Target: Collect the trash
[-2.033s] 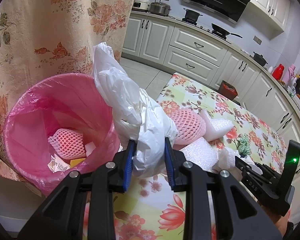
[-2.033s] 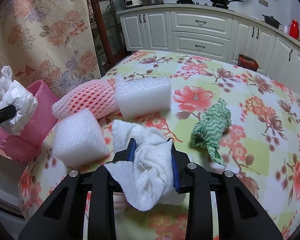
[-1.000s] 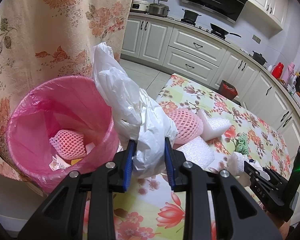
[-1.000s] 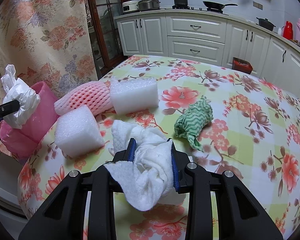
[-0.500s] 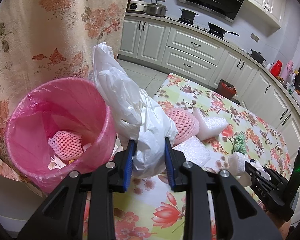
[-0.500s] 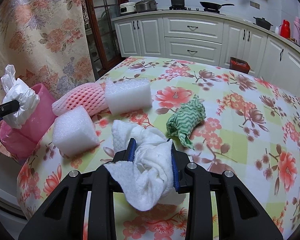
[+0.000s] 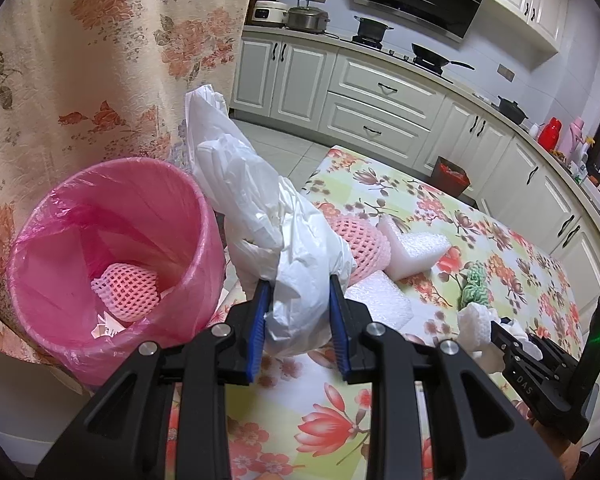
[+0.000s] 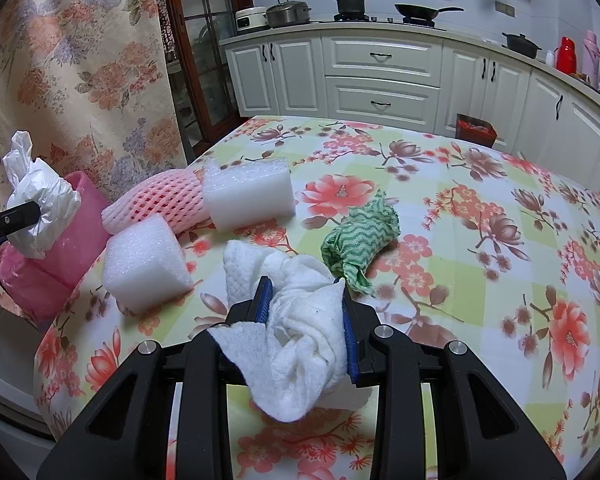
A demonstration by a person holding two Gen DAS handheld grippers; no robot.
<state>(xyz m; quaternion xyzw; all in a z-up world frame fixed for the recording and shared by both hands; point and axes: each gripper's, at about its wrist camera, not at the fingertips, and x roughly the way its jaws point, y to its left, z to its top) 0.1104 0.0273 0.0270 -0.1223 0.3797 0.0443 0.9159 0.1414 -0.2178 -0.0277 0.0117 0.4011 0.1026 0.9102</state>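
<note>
My left tool (image 7: 298,304) pinches a crumpled white plastic bag (image 7: 284,236) beside the pink-lined round bin (image 7: 112,248). My right tool (image 8: 306,312) pinches a wadded white paper towel (image 8: 300,328) above the floral-clothed surface (image 8: 480,264), near 2 white foam blocks (image 8: 144,264).

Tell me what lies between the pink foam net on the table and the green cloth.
A white foam block, touching the pink foam net; then bare tablecloth before the green cloth, in the right wrist view.

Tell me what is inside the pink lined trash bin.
Inside the pink plastic-lined trash bin lie a pink foam fruit net and some white paper scraps. The bin's near wall covers the rest of the bottom, so anything more there cannot be seen.
</note>
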